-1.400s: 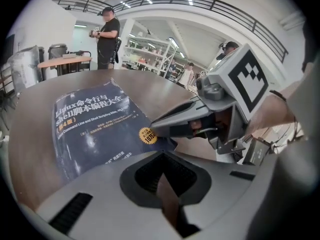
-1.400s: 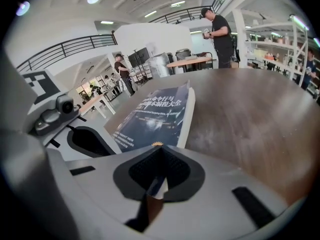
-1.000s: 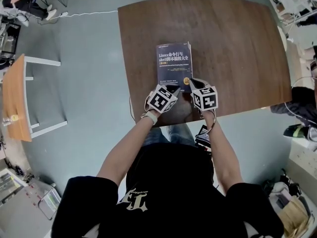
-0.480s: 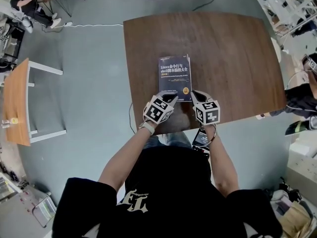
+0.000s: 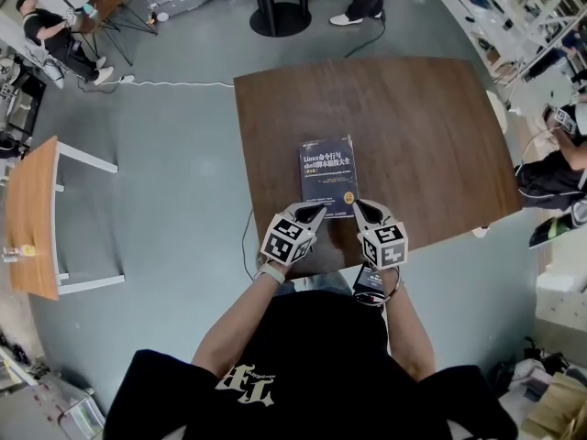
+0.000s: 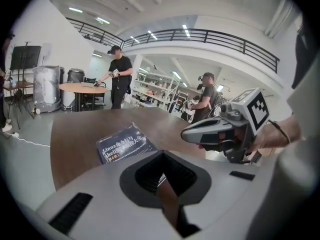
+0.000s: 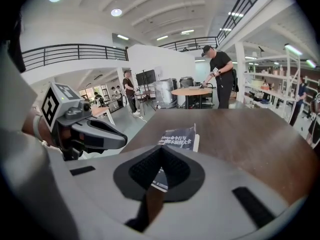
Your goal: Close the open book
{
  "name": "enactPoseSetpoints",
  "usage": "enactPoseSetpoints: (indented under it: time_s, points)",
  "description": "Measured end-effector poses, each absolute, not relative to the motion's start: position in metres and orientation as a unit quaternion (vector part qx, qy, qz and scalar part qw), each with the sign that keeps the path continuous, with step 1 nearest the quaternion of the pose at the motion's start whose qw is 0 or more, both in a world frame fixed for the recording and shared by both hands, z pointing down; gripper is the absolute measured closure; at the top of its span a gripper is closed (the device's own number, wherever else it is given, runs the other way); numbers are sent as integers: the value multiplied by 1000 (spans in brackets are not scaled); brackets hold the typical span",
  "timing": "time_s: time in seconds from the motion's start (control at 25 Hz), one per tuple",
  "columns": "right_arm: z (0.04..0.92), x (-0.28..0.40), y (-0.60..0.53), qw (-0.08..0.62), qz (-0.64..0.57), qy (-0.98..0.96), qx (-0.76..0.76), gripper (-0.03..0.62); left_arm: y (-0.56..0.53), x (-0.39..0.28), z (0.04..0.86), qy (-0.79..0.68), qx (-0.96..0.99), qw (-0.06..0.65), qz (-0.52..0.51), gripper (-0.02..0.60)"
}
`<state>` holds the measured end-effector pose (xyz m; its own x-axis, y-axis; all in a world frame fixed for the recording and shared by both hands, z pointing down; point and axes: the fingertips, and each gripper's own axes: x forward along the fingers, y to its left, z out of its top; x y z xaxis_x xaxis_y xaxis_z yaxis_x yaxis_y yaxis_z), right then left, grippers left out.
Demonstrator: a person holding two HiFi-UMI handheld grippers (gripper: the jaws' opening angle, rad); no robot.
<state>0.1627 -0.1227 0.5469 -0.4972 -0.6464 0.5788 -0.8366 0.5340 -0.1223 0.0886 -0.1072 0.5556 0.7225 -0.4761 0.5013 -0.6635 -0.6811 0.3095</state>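
We hold the left gripper (image 5: 316, 212) and the right gripper (image 5: 359, 206) side by side over the near part of the surface (image 5: 431, 136), with a gap between them. The left gripper's jaws are pressed together with nothing between them, and the right gripper's jaws are likewise together and empty. The book (image 5: 328, 178) lies closed, cover up, flat on the surface just ahead of both tips. Its near edge sits by them. We cannot tell whether either tip touches it.
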Motion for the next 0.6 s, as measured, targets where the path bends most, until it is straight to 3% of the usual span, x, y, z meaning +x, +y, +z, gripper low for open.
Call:
enactPoseSetpoints:
  time_s: [0.6]
  points:
    - [496, 63, -76, 192, 172, -849, 461, 606, -74, 14, 492, -291, 919, 239, 122, 577]
